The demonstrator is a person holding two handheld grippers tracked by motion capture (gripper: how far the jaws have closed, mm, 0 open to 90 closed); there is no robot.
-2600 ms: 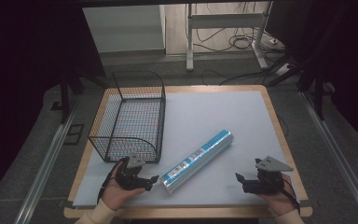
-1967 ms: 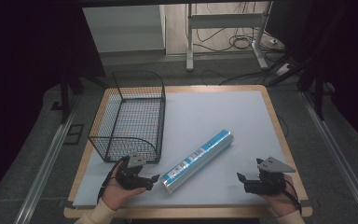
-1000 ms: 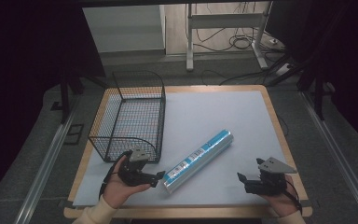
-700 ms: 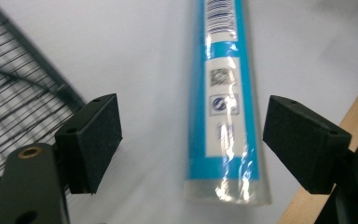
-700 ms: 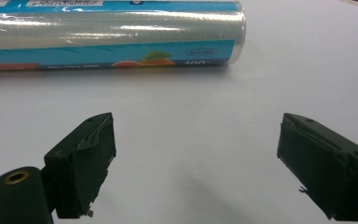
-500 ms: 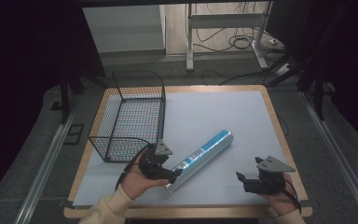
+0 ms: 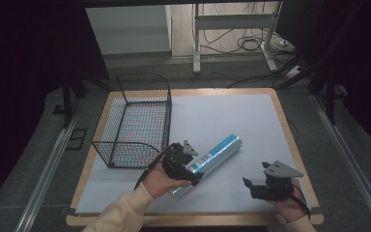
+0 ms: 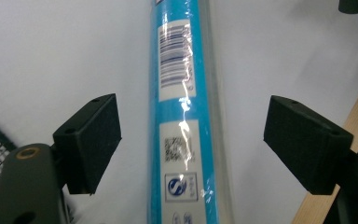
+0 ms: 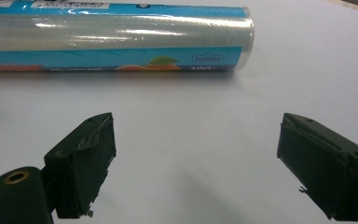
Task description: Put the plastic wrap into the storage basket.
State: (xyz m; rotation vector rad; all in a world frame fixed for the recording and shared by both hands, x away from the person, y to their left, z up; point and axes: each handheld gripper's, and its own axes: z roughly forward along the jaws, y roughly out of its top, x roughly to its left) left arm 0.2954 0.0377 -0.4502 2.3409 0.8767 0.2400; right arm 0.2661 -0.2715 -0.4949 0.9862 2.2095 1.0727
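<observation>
A long blue and clear roll of plastic wrap (image 7: 212, 157) lies slantwise on the white mat. My left gripper (image 7: 186, 169) hovers over the roll's near end, open. In the left gripper view the roll (image 8: 182, 116) runs between the two wide-apart jaws of the left gripper (image 8: 191, 140), touching neither. My right gripper (image 7: 253, 186) rests open near the front right of the table, with nothing in it. The right gripper view has the roll (image 9: 116, 35) lying crosswise beyond the open right gripper (image 9: 193, 165).
A black wire basket (image 7: 135, 121) stands at the left of the mat, close to my left hand. The table's wooden edge (image 7: 290, 140) frames the white mat (image 7: 227, 116). Open mat lies behind and right of the roll.
My left gripper has moved right from the table's front left corner to straddle the roll's near end. The right gripper and the roll have stayed put.
</observation>
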